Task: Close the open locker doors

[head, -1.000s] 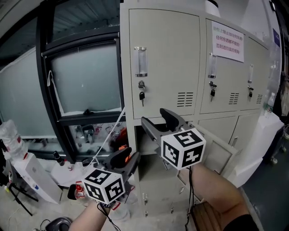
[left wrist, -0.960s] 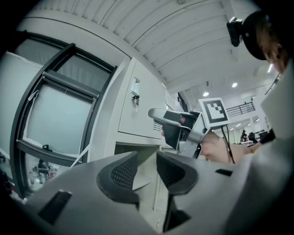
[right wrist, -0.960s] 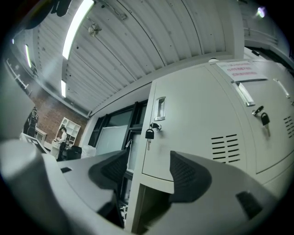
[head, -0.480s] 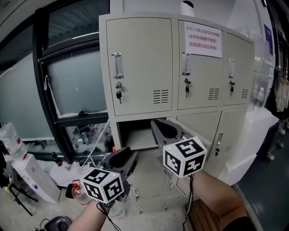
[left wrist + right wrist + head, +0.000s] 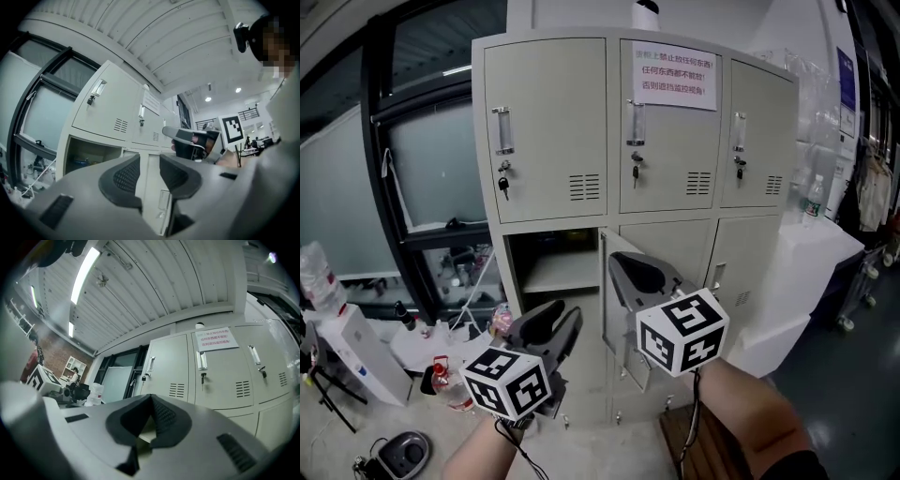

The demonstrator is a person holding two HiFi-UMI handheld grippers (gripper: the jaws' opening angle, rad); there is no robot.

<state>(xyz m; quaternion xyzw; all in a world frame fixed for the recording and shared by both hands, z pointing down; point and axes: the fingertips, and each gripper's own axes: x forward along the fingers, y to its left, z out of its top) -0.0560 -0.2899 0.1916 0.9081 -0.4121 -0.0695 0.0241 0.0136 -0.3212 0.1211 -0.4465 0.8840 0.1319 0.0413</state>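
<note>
Far left, a black-framed window [image 5: 370,141] with frosted panes; below it the floor is crowded with plastic bottles [image 5: 439,382] and a white box [image 5: 356,352], leaving little free room on that side. Left gripper [image 5: 555,319], low in the head view, has its ribbed dark pads standing apart with nothing between them. Beyond it stands the beige sheet-metal locker cabinet [image 5: 553,131], flat-panelled, with louvred vents and keys hanging in the upper locks. Its lower-left compartment [image 5: 553,267] is open, a shelf visible inside. The open door [image 5: 614,337] stands swung outward, seen nearly edge-on, just right of that opening. Right gripper [image 5: 621,264], in front of that door, has its jaws pressed together and empty. The three upper doors are shut; the middle one bears a notice [image 5: 673,73]. Far right, a white panel [image 5: 787,281] stands beside the cabinet
</note>
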